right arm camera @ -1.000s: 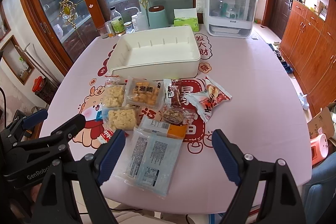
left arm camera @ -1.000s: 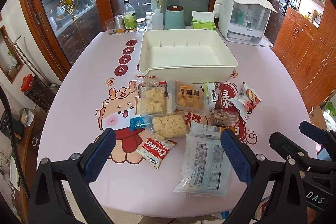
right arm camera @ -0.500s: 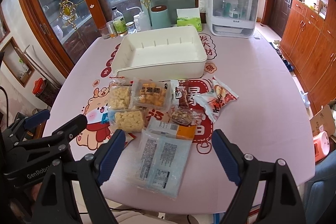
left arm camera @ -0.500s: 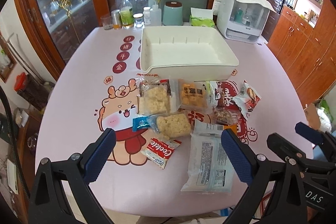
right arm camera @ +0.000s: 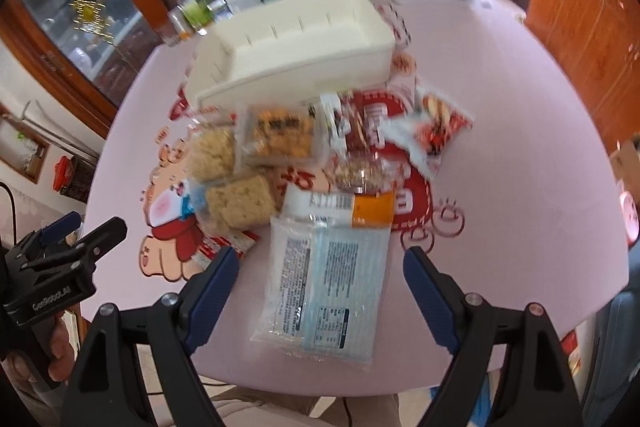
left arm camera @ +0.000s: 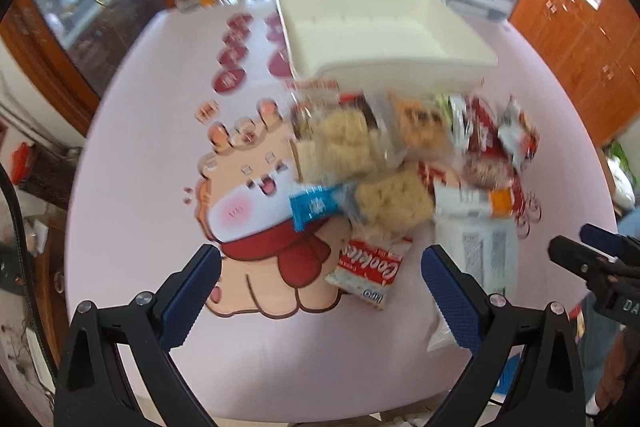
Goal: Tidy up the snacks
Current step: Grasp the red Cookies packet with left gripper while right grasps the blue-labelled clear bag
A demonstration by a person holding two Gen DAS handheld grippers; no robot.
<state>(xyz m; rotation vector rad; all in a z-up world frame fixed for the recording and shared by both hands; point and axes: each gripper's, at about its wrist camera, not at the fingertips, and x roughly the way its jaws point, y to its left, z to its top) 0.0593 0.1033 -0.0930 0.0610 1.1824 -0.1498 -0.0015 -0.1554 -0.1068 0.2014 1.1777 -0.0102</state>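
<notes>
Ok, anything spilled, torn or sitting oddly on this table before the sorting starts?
Nothing spilled or visibly torn, though blur hides fine detail. The snack packets lie in a loose overlapping heap in front of the white bin, which is empty. Both the left gripper and right gripper are open and hold nothing.

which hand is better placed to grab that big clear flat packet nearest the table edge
Right, probably. The right gripper has open jaws straddling the big clear packet. The left gripper frames the cookies packet instead, with the clear one off beside its jaw.
</notes>
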